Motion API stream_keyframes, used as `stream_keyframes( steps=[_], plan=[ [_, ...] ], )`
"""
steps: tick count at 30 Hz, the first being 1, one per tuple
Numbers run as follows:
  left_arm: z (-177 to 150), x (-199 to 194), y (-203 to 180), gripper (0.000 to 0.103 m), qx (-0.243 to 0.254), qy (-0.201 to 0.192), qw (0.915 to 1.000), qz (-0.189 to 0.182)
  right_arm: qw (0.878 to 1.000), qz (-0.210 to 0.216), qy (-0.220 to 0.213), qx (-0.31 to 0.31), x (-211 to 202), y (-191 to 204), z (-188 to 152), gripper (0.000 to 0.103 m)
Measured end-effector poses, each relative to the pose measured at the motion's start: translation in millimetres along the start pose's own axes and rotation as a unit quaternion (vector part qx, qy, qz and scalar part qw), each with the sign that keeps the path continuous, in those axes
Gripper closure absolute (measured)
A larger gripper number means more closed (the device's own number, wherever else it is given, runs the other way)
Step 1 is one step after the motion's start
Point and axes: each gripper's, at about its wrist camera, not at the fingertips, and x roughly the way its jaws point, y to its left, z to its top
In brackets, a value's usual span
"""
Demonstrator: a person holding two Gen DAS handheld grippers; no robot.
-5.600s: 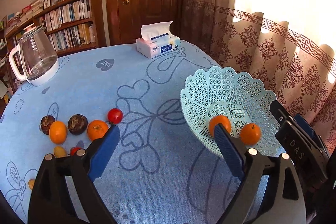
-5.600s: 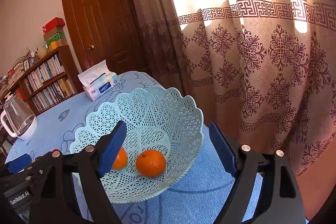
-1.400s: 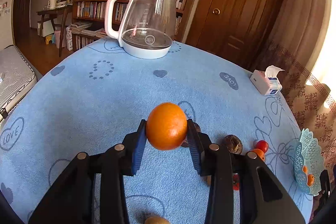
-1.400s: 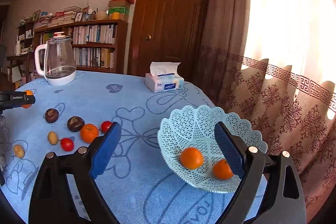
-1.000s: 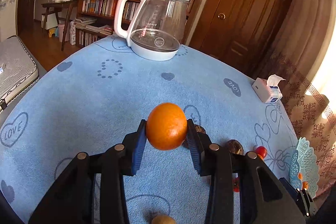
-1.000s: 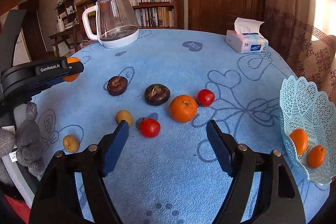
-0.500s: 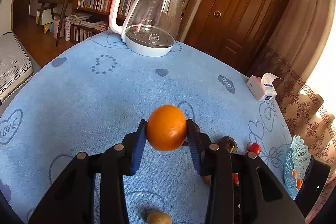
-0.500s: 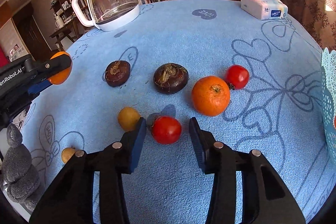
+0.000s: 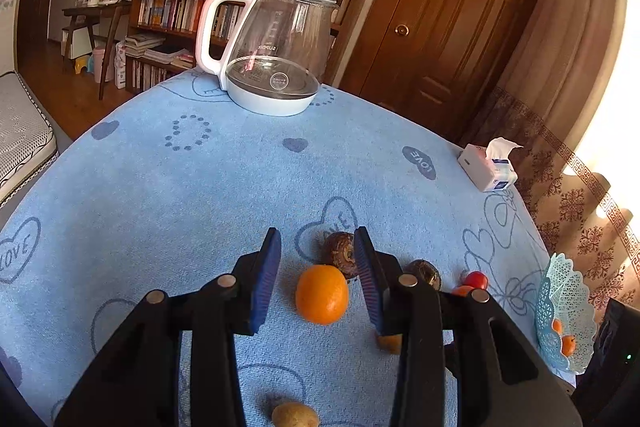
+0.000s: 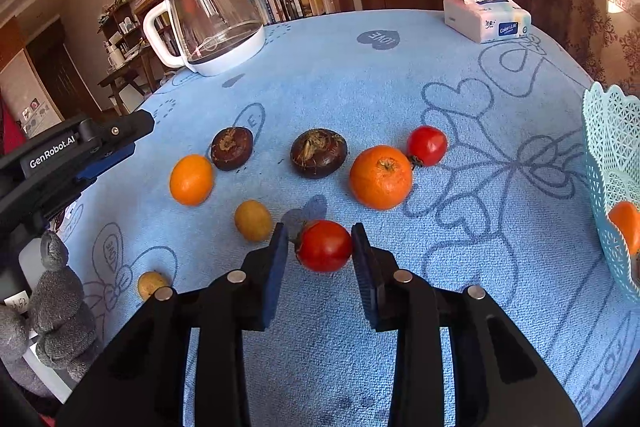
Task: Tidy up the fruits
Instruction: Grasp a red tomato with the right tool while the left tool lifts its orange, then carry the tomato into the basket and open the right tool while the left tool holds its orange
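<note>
Bare cloth [image 10: 460,267] lies open between the fruit and the basket [image 10: 612,155]. The kettle [image 10: 216,27] and tissue box [image 10: 488,19] stand well behind.
</note>
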Motion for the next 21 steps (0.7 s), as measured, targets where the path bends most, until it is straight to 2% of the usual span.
stream_keyframes(
  steps=[4, 8, 10, 17, 21],
  plan=[
    [4.9, 2.3, 13.2, 0.064, -0.022, 0.008, 0.9997, -0.003, 1.0, -0.006, -0.014, 0.005, -13.1, -3.8, -1.0, 0.069],
    [8.2, 13.2, 36.9, 0.052, -0.073, 0.045, 0.996, -0.023, 0.999, -0.017, -0.03, 0.015, -25.1, -13.8, -2.3, 0.069],
    [7.6, 17.9, 40.7, 0.052, -0.082, 0.058, 0.9947, -0.024, 0.999, -0.024, -0.036, 0.026, -31.2, -21.9, -2.6, 0.069],
    [-6.3, 30.3, 13.4, 0.039, -0.033, 0.085, 0.9952, -0.036, 0.995, -0.05, -0.067, 0.053, -57.4, -47.5, -1.2, 0.069],
    [-15.5, 38.4, -2.4, 0.039, -0.003, 0.098, 0.9945, -0.036, 0.992, -0.068, -0.09, 0.059, -74.7, -58.9, -0.5, 0.069]
  ],
)
